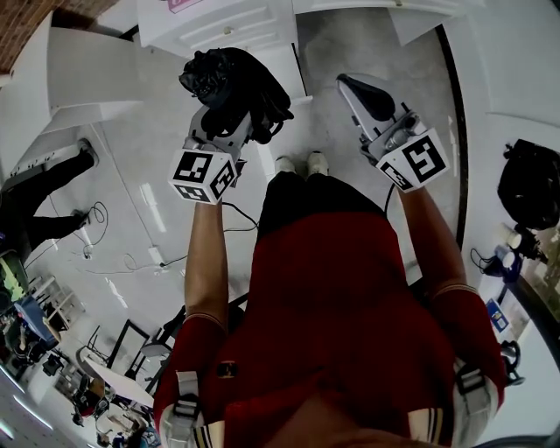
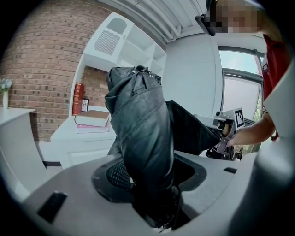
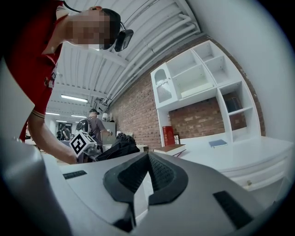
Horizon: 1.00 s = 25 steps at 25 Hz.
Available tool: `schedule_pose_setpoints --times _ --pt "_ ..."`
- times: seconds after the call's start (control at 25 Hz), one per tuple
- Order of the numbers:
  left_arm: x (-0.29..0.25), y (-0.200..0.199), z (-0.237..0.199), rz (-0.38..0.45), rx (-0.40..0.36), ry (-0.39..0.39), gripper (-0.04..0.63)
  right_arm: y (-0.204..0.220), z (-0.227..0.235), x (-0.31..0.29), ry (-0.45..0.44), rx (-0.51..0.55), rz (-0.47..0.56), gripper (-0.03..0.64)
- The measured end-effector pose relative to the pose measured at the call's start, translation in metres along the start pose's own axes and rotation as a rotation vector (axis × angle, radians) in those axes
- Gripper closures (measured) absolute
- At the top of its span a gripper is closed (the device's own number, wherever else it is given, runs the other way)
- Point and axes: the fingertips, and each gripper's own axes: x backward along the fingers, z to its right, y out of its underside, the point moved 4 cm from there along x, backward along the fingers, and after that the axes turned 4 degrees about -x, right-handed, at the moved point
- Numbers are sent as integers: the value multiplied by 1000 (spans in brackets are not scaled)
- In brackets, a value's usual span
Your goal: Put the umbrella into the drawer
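A black folded umbrella (image 1: 236, 83) sticks up out of my left gripper (image 1: 229, 109), which is shut on its lower end. In the left gripper view the umbrella (image 2: 138, 129) fills the middle, with the jaws (image 2: 147, 179) clamped around it. My right gripper (image 1: 350, 85) is held beside it, to the right, shut with nothing between its pads (image 3: 159, 173). A white cabinet with panelled drawer fronts (image 1: 219, 26) stands just ahead of both grippers. From the right gripper view the umbrella (image 3: 117, 147) shows at the left, and a shut drawer front (image 3: 251, 173) at the right.
Stacked books (image 2: 92, 120) and a red book (image 2: 77, 98) sit on the cabinet top, with white shelves above against a brick wall. Cables (image 1: 87, 227) trail on the floor at left near another person's leg (image 1: 44, 188). A black bag (image 1: 529, 179) lies at right.
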Motion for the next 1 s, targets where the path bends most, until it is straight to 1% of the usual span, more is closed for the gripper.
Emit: schedule_pose_setpoints --times 0.24,0.44,0.76,1.0 --pt "-29 21 -26 -42 -4 30 364 21 15 -14 30 -9 -21 621" --pt "-60 50 -58 -84 -14 53 364 52 33 -33 52 -16 -38 621" --pt "-112 112 -96 -159 -86 97 364 118 59 -48 84 -27 -57 621" --pt "-143 157 -114 -212 -139 129 364 165 74 -50 101 -23 -56 621"
